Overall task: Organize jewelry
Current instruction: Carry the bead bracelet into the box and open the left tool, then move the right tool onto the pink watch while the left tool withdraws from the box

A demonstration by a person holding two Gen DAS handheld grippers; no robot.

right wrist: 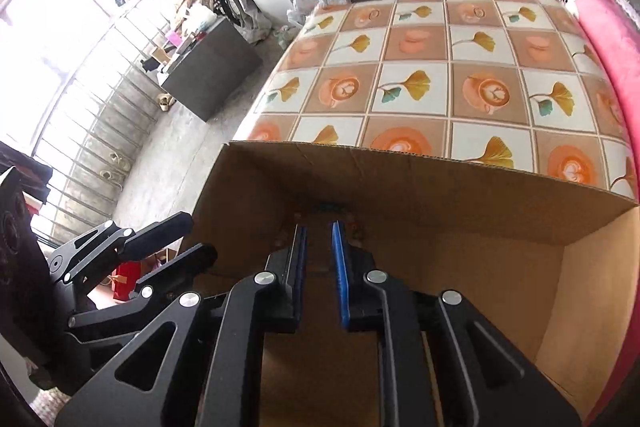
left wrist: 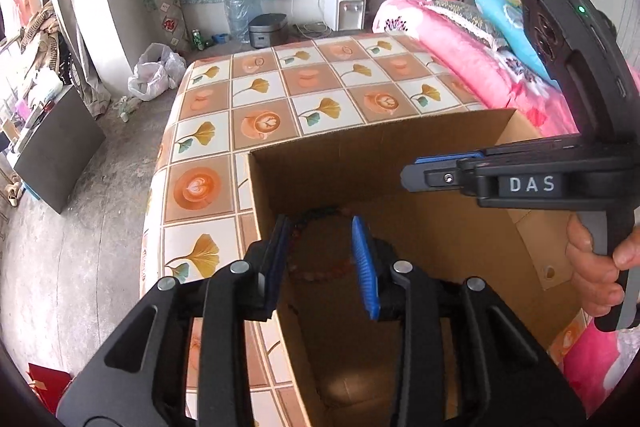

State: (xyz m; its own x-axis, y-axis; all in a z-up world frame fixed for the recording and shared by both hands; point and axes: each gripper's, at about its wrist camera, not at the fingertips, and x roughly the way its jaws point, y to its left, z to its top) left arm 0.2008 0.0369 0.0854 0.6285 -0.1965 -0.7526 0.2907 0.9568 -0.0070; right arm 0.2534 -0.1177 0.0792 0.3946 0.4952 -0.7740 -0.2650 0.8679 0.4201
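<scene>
left claw (left wrist: 320,259) wide, empty | right claw (right wrist: 319,267) narrow, empty | dark bead necklace (left wrist: 316,213), probably, in brown cardboard box (left wrist: 380,143) | risk: beads slip, snag

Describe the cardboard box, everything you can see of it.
The box is plain brown corrugated cardboard, open at the top, its walls upright. It stands on the tiled-pattern cloth beside pink bedding. A beaded string lies on its floor. Both grippers, left and right, hang over its opening.
</scene>
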